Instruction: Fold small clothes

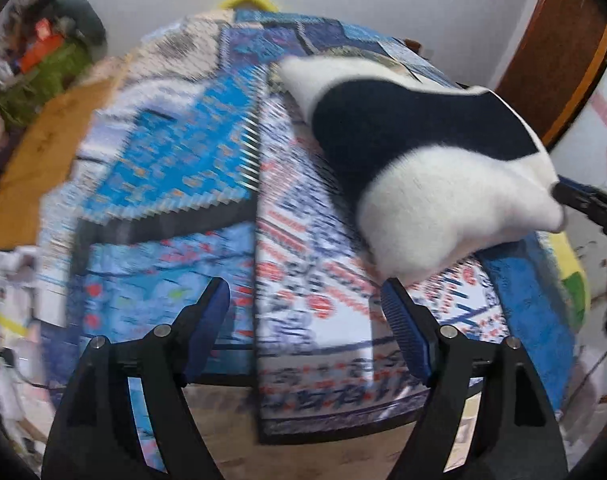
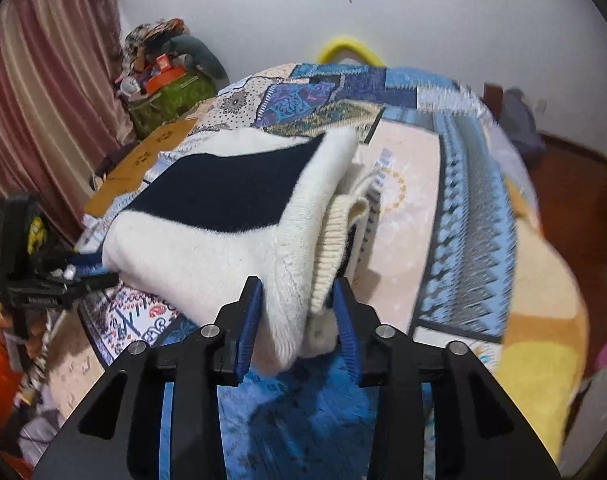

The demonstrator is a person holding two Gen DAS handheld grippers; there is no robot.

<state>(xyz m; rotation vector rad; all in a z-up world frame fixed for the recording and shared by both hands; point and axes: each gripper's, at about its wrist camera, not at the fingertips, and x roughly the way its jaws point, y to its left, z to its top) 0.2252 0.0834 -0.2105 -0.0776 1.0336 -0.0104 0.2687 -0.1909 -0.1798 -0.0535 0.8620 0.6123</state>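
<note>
A small white knit sweater with a dark navy band (image 2: 223, 216) is folded into a thick bundle over the patterned blue bedspread (image 2: 463, 208). My right gripper (image 2: 297, 312) is shut on the sweater's near folded edge, with the ribbed cuff (image 2: 339, 240) between the blue pads. In the left wrist view the sweater (image 1: 423, 152) hangs at the upper right, and the right gripper (image 1: 583, 204) shows at its far corner. My left gripper (image 1: 303, 312) is open and empty, below and left of the sweater. It also shows in the right wrist view (image 2: 55, 280), beside the sweater's left end.
The bed carries a patchwork spread (image 1: 175, 152) with a yellow blanket edge (image 2: 543, 320) at the right. A pile of bags and clutter (image 2: 163, 80) stands by the pink curtain (image 2: 43, 100). A cardboard sheet (image 1: 43, 160) lies left of the bed. A wooden door frame (image 1: 563, 52) stands at the right.
</note>
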